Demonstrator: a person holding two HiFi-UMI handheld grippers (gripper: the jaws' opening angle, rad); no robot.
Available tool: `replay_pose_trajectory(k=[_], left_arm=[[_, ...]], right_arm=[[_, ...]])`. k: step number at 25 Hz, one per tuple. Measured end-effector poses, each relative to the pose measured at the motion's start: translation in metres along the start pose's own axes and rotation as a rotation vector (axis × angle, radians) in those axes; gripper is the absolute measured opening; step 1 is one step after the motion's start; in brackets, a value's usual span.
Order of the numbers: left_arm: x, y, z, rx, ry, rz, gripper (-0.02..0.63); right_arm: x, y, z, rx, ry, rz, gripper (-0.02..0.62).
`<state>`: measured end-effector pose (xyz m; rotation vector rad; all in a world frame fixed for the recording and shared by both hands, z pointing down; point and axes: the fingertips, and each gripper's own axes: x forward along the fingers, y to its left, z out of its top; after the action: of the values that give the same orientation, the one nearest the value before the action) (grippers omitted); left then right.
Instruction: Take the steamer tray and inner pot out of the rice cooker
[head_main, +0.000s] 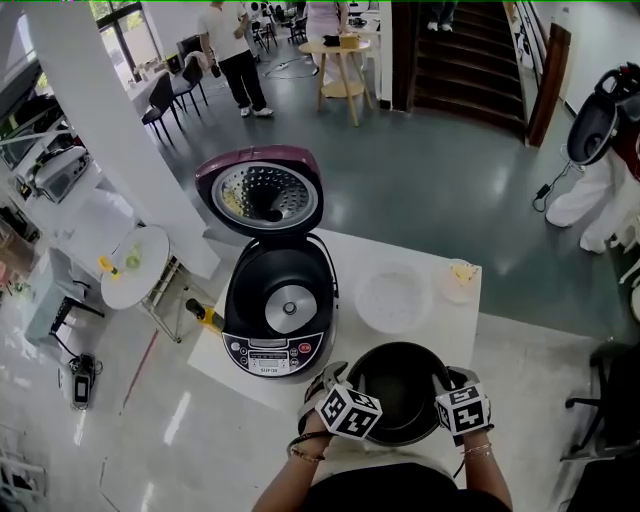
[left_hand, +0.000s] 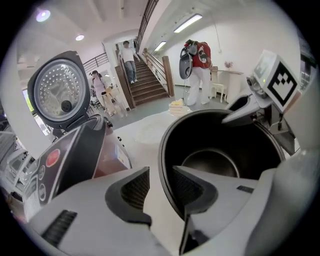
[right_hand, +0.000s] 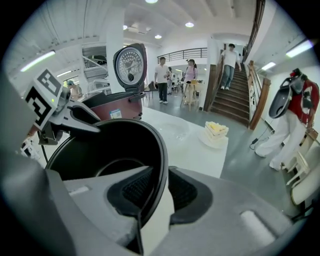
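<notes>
**Q:** Black pot (head_main: 400, 395): where is it?

**A:** It stands upright on the white table (head_main: 440, 335), at the near edge. It is right of the cooker (head_main: 280, 310) and apart from it.

**Q:** And the cooker?

**A:** Its lid (head_main: 262, 192) is tipped open on the far side, and the well shows a bare metal disc at the bottom.

**Q:** The tray?

**A:** The pale round tray (head_main: 393, 298) lies flat on the table, just beyond the pot and right of the cooker. A cake (head_main: 461, 273) sits at the far right corner.

**Q:** How does the left gripper (left_hand: 156, 186) stand?

**A:** It straddles the pot's left rim, one jaw inside and one outside. The jaws are released, with a clear gap between the outer pad and the rim.

**Q:** The right gripper (right_hand: 160, 187)?

**A:** It does the same on the right rim. The wall runs between the pads, but they stand slightly apart and do not clamp it, so it is released too.
</notes>
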<state>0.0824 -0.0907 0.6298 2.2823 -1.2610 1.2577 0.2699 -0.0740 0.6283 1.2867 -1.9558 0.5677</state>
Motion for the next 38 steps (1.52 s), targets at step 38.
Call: replay_pose_trajectory(k=[38], left_arm=[[-0.146, 0.006, 0.052, -0.164, -0.633, -0.016, 0.000]], right_arm=[[-0.132, 0.041, 0.069, 0.008, -0.600, 0.005, 0.003]])
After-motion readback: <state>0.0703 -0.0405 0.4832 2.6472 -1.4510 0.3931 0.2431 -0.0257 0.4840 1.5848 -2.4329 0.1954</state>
